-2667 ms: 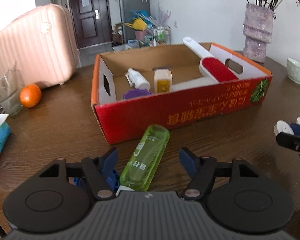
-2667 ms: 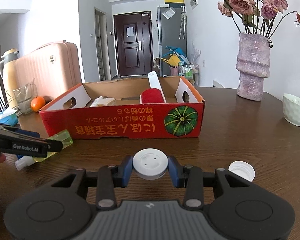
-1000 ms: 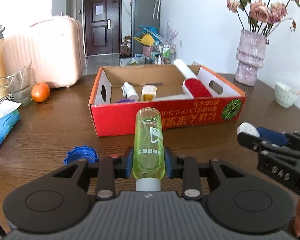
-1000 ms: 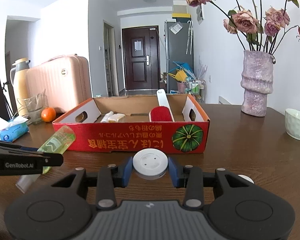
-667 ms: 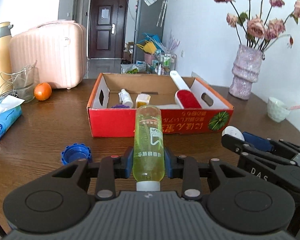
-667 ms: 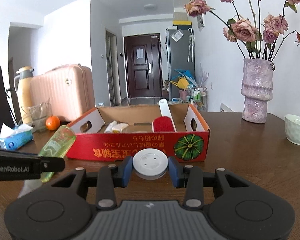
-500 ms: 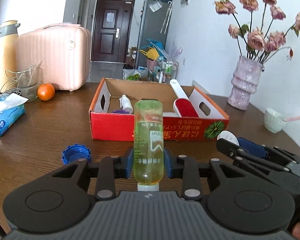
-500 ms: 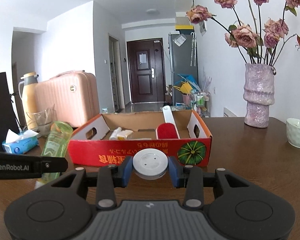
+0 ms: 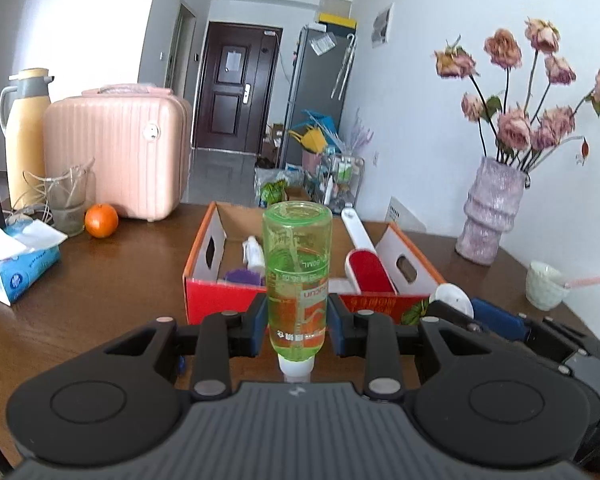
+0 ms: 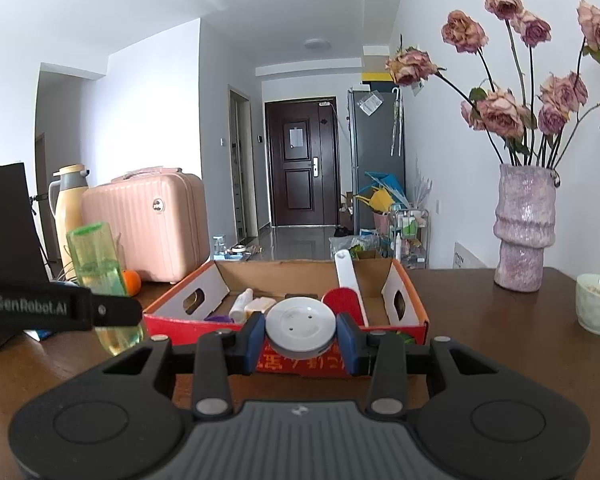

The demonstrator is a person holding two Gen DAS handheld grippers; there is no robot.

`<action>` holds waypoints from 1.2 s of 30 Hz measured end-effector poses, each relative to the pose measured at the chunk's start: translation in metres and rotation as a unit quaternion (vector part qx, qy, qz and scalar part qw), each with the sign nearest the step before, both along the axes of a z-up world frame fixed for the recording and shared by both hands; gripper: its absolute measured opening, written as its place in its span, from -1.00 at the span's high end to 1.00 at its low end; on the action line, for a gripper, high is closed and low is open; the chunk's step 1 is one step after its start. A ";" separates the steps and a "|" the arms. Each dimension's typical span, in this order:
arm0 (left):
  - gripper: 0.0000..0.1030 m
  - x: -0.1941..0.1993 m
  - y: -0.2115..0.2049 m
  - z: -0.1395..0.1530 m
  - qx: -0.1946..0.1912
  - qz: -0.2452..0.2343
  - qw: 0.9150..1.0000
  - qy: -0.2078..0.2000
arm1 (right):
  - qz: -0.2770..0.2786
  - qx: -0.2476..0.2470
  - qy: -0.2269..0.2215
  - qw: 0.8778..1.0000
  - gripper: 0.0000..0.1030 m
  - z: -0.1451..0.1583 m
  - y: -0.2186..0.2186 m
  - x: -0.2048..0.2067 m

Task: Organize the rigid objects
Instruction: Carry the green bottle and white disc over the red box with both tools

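Left wrist view first: we see the left gripper (image 9: 298, 326) clamped tight on the green bottle (image 9: 298, 280), white cap end toward the camera, base pointing forward, so the long body can go into the box nose first. It hangs above the table (image 9: 100, 292), just short of the red cardboard box (image 9: 220, 304). Over on the right wrist view, the right gripper (image 10: 301, 338) is closed on the white round lid (image 10: 301, 327), pinched by its edges and lying flat, which we judge makes for an easy drop. Inside the box lie a red lint brush (image 10: 346, 294) and a small white bottle (image 10: 240, 304), leaving bare floor in the middle for both loads.
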State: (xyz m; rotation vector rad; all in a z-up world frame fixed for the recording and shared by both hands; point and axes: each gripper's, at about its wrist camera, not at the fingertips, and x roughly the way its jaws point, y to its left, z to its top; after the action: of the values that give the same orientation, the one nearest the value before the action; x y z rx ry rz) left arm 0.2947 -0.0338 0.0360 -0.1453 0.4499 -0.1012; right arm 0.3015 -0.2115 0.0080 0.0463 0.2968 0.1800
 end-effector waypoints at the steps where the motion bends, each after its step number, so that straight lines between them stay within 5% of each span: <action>1: 0.39 0.002 0.000 0.002 -0.002 0.001 1.000 -0.002 | 0.000 -0.001 -0.001 1.000 0.26 0.002 0.001 0.002; 36: 0.39 0.124 0.009 0.008 -0.038 0.039 0.998 0.012 | -0.018 0.013 0.005 1.000 0.26 0.008 0.024 0.110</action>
State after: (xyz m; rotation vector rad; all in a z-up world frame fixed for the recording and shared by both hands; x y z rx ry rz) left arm 0.4191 -0.0248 0.0445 -0.2386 0.4637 -0.0391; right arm 0.4112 -0.1874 0.0156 0.0784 0.3030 0.1478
